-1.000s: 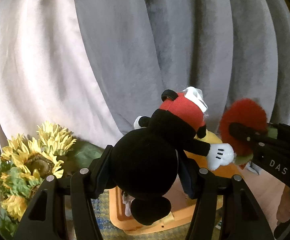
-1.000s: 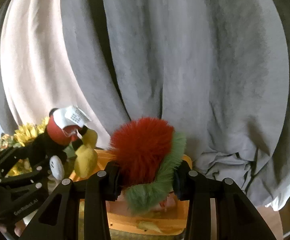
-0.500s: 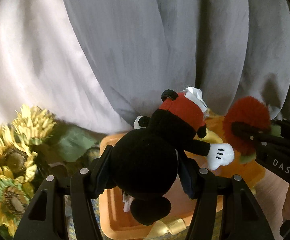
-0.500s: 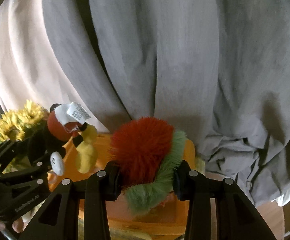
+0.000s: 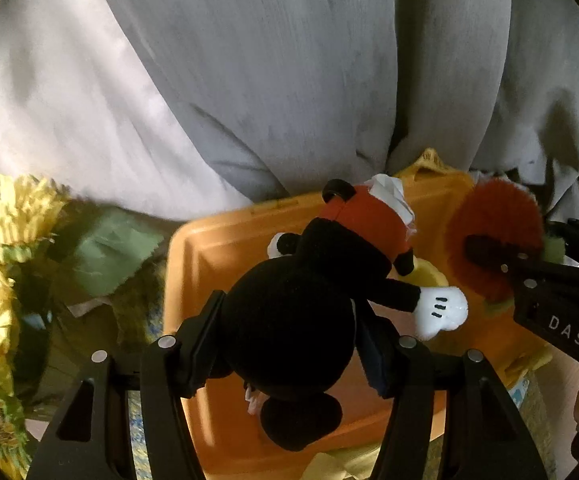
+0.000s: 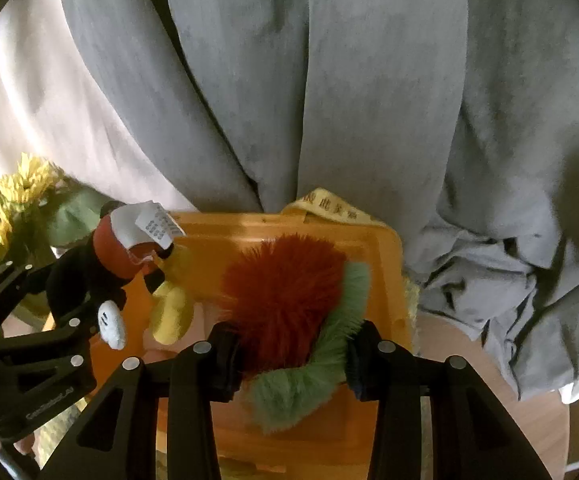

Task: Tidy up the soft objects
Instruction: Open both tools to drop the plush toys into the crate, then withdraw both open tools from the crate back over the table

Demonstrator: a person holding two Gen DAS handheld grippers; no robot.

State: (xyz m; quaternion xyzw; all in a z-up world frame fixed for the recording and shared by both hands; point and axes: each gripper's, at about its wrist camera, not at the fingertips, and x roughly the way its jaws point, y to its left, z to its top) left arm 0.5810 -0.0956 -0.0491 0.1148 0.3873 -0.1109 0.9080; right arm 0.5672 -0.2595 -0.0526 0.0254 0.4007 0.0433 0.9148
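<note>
The orange bin (image 5: 217, 248) sits below both sets of jaws, so each toy hangs ready to drop in. The left gripper (image 5: 289, 344) pinches the mouse plush (image 5: 289, 320) by its black body, legs dangling over the bin. The right gripper (image 6: 289, 356) clamps the red-green puff (image 6: 285, 300) just beside it.

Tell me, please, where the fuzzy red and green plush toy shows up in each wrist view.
Left wrist view: the fuzzy red and green plush toy sits right of centre, pinched by the right hand-held gripper.
Right wrist view: it is at centre, between the fingers.
Shared landmark: the orange bin beneath it.
</note>
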